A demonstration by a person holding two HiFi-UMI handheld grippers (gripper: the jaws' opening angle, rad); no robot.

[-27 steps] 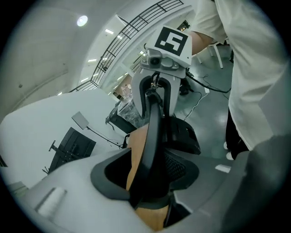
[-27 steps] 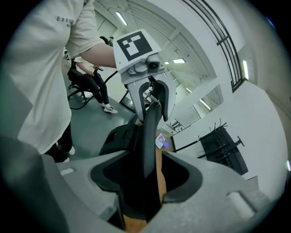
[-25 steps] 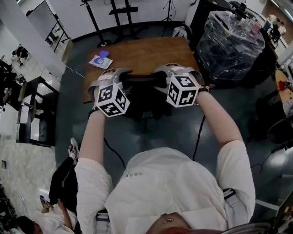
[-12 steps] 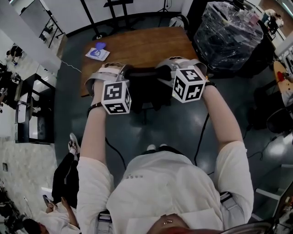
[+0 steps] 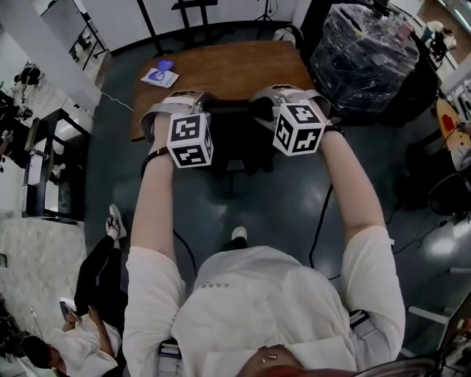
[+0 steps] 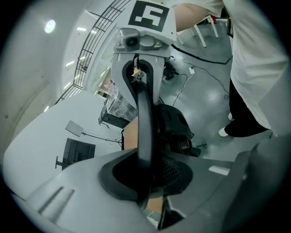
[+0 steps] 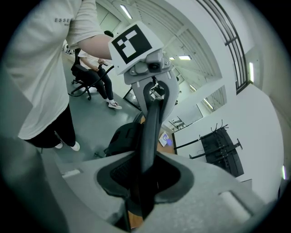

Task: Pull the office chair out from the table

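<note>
Arms outstretched forward; left gripper (image 5: 193, 109), right gripper (image 5: 266, 103) just closed, both gripping.

Dark grey, glossy floor (image 5: 280, 213) on every side, with a black cable (image 5: 321, 221) trailing across it. Past the far edge of the brown wooden worktop (image 5: 228, 74), a white wall (image 5: 243, 9) and the black pole of a stand (image 5: 149, 26). At upper right, a bulky load wrapped in clear plastic (image 5: 368, 51). At left, a black shelf unit (image 5: 45, 184) beside pale speckled flooring (image 5: 37, 272). Overhead, strip lights (image 7: 126, 11) on a white ceiling.
</note>
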